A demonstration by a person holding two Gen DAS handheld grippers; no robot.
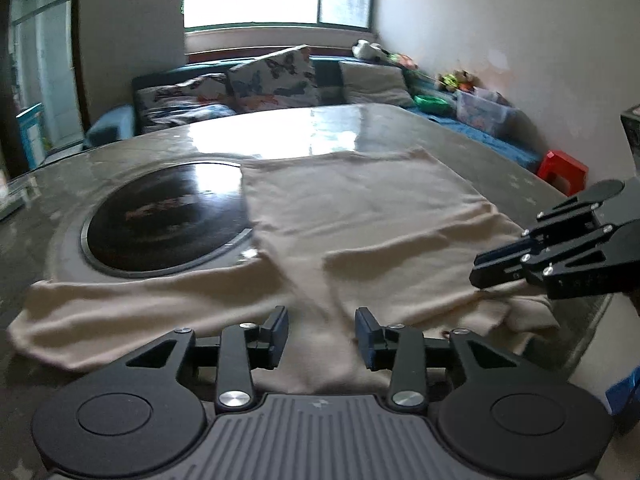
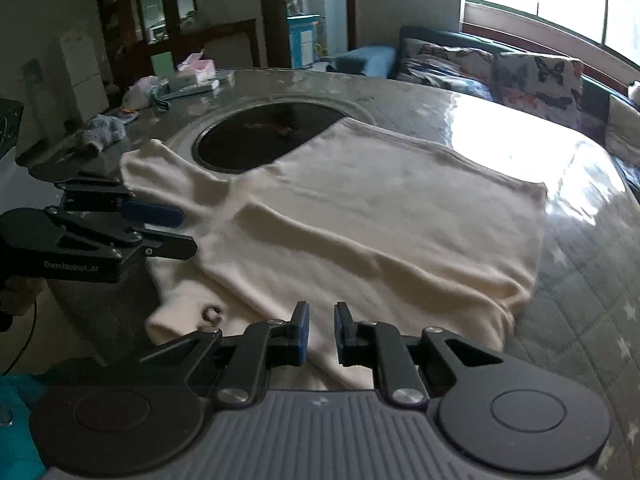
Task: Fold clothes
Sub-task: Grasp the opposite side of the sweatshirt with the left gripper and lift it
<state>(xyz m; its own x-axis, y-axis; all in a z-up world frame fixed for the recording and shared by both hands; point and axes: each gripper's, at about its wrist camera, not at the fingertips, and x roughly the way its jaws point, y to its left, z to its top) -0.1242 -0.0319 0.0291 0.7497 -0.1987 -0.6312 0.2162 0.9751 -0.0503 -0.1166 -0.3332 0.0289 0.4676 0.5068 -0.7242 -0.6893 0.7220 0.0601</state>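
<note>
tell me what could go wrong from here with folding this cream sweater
The left gripper is open above the cream sweater's rumpled near edge, so closing there may pinch several layers. Part of the sweater seems to hang past the table edge and could slide off if tugged. Its far corner overlaps the round black inset, where the rim might snag it.

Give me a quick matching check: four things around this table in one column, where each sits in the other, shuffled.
1 cream garment
2 red stool
3 blue-grey cloth
4 butterfly cushion

A on the sofa
B bunched on the table
C partly over the black disc
D beyond the table's edge

Pairs: 1-C, 2-D, 3-B, 4-A
</note>
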